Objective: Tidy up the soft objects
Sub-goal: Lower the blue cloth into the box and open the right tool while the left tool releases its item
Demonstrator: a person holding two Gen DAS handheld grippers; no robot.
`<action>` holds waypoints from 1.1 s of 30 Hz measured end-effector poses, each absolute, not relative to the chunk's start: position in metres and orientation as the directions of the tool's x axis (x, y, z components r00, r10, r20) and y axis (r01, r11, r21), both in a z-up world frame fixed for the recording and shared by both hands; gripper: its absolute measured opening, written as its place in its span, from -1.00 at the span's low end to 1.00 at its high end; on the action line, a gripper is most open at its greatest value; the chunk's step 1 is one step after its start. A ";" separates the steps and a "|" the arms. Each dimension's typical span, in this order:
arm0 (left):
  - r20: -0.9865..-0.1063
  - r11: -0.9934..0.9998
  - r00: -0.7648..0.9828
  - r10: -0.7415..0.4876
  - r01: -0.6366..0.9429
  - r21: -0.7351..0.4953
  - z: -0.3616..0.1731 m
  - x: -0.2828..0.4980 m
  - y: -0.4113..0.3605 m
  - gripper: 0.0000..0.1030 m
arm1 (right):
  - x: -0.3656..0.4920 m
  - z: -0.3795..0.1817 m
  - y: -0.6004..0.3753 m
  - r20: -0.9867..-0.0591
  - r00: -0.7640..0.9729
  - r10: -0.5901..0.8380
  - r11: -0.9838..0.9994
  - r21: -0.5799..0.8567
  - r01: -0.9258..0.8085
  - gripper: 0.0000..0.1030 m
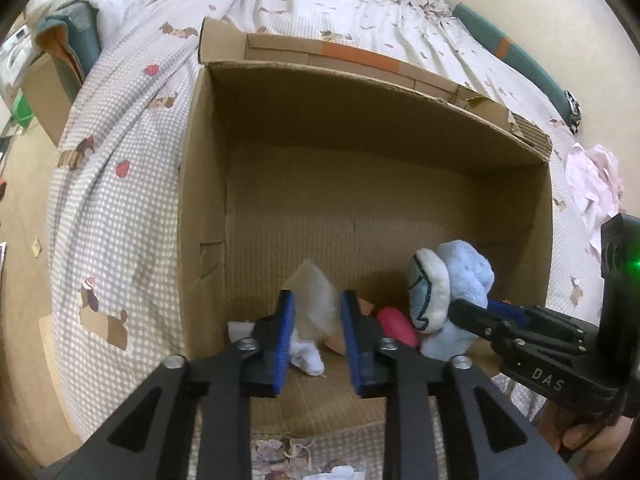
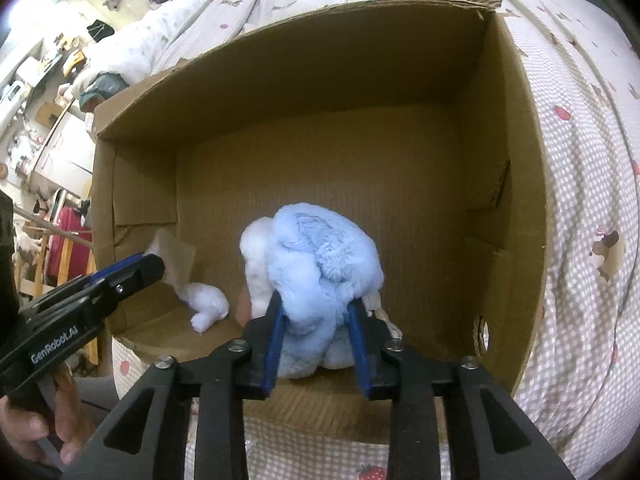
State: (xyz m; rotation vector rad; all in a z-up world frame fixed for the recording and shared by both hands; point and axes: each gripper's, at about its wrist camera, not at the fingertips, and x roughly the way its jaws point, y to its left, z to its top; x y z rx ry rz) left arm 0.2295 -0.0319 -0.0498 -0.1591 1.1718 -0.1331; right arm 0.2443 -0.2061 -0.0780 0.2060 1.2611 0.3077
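Right wrist view, left to right: left gripper (image 2: 154, 266) pinches a translucent wrapper (image 2: 176, 258) by the brown cardboard box (image 2: 500, 152) wall, small white plush (image 2: 208, 304) already inside, right gripper (image 2: 316, 320) clamps the fluffy light-blue plush toy (image 2: 320, 264) low inside, release pending.

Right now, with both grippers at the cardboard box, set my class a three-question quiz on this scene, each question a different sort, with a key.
1. True or false: the right gripper is shut on the blue plush toy.
2. What does the left gripper hold? A) a red ball B) a translucent plastic bag C) a book
3. Fill in: the cardboard box rests on a checked ____.

Key:
1. True
2. B; a white soft object hangs from the bag's lower end.
3. Bedsheet
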 end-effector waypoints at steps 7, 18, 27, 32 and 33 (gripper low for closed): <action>-0.880 0.980 0.432 -0.198 0.061 -0.190 -0.033 0.226 -0.035 0.25 | 0.240 -0.074 -0.209 -0.888 0.301 0.348 0.938 0.328 -0.115 0.14; -0.865 0.986 0.473 -0.164 0.065 -0.151 -0.015 0.220 -0.029 0.25 | 0.233 -0.060 -0.224 -0.854 0.362 0.374 0.926 0.365 -0.095 0.44; -0.867 0.993 0.488 -0.104 0.005 -0.117 0.000 0.204 -0.021 0.84 | 0.215 -0.042 -0.232 -0.814 0.433 0.388 0.918 0.382 -0.105 0.76; -0.868 0.995 0.490 -0.088 0.003 -0.099 0.005 0.191 -0.018 0.84 | 0.206 -0.041 -0.234 -0.821 0.426 0.380 0.922 0.373 -0.103 0.80; -0.869 0.995 0.486 -0.088 0.003 -0.099 0.005 0.188 -0.016 0.84 | 0.205 -0.040 -0.229 -0.822 0.428 0.375 0.925 0.365 -0.107 0.80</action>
